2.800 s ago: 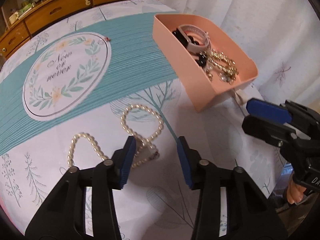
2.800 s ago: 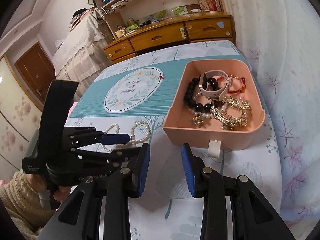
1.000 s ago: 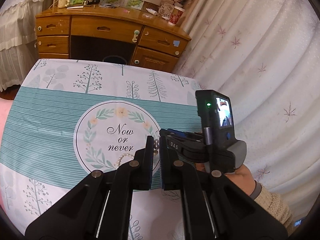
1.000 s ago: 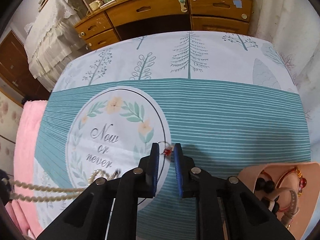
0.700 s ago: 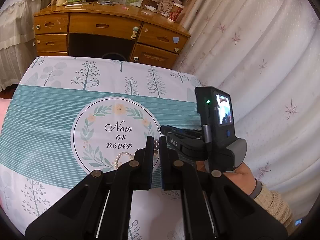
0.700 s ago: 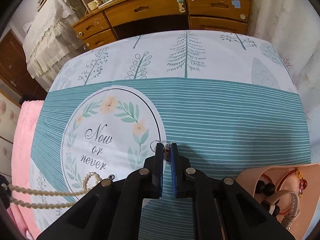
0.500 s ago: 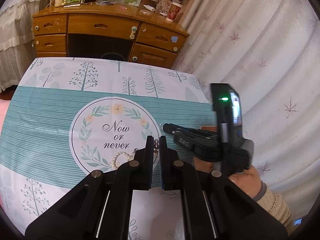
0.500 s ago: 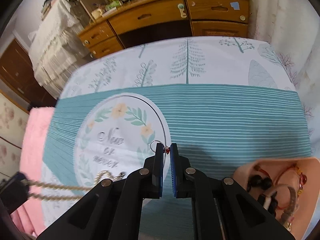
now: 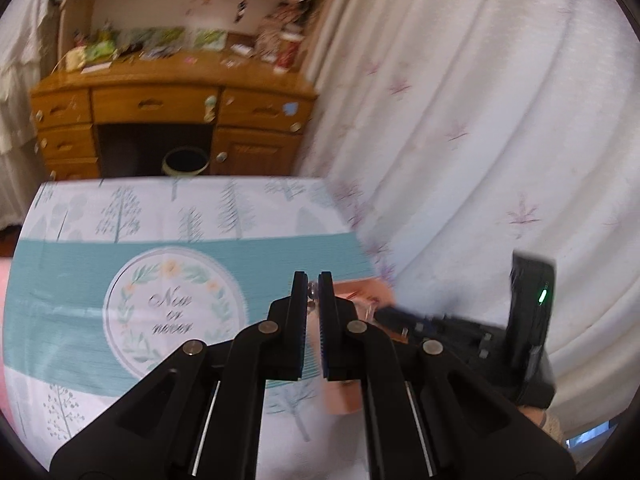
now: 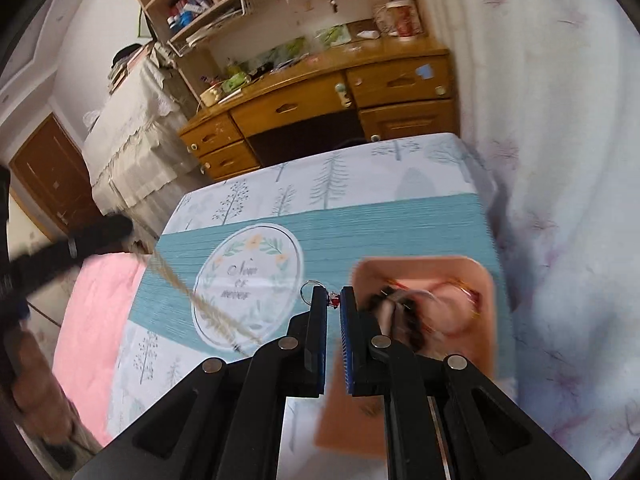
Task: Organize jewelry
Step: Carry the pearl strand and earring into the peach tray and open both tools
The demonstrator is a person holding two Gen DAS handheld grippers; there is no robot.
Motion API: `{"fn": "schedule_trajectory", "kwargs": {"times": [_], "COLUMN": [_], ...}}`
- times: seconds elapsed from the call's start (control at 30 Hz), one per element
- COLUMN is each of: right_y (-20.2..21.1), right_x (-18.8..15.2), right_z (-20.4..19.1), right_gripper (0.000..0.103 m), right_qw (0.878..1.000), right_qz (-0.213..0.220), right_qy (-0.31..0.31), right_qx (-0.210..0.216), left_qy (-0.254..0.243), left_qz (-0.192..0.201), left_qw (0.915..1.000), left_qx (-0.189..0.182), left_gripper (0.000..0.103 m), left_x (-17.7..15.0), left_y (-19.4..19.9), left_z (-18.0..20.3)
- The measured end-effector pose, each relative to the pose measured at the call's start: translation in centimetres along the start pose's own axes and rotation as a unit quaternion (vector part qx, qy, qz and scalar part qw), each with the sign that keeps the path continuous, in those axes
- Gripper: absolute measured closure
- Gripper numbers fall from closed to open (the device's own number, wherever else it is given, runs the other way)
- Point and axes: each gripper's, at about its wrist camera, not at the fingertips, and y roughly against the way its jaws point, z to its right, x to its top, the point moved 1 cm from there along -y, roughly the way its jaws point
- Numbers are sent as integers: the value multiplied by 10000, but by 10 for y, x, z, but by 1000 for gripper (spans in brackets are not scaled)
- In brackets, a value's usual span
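Observation:
My left gripper point(image 9: 313, 289) is shut on the pearl necklace point(image 9: 311, 291); only a bead shows between its tips. In the right wrist view the pearl necklace point(image 10: 208, 304) hangs as a blurred strand from the left gripper point(image 10: 120, 226) at the far left. My right gripper point(image 10: 333, 300) is shut on a small ring with a red bead point(image 10: 334, 300), lifted above the cloth. The pink tray point(image 10: 486, 280) holding several bracelets and a watch lies just right of my right gripper. It also shows in the left wrist view point(image 9: 344, 396), mostly hidden behind the left fingers.
The table has a teal and white tree-print cloth point(image 10: 360, 184) with a round "Now or never" wreath point(image 10: 248, 272). A wooden desk point(image 10: 320, 108) stands beyond the far edge. White curtains point(image 9: 480, 140) hang on the right. Pink bedding point(image 10: 96, 320) lies left.
Both grippers rose off the cloth with their pieces. The right gripper moved right, beside the pink tray. The pearl strand now hangs in the air. Both views are blurred by motion.

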Motion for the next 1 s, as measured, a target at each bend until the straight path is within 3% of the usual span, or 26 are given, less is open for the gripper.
{"fn": "schedule_trajectory", "kwargs": {"times": [0.23,0.43,0.7,1.0], "right_y": [31,17,3,-19], "right_x": [-41,-74,-85,-76], "right_z": [47,78,88,80], "right_gripper": [96,96,96,96], "right_qw": [9983,9973,9970,9967], "right_qz": [-37,-359,-361,-442], "right_qy": [-42,-279,-216,-204], "right_qx": [-581,-579,-656,-653], "left_qy": [-539,-817,-767,-849], "left_qz": [243,-117,-662,-824], "left_qw": [9978,9959,9945,9929], "left_qx": [-291,-356,-258,107], "left_gripper": [100,100,100,100], "left_x": [18,2,-36,-56], "left_y": [11,-24,-67,-98], "left_z": [75,116,113,96]}}
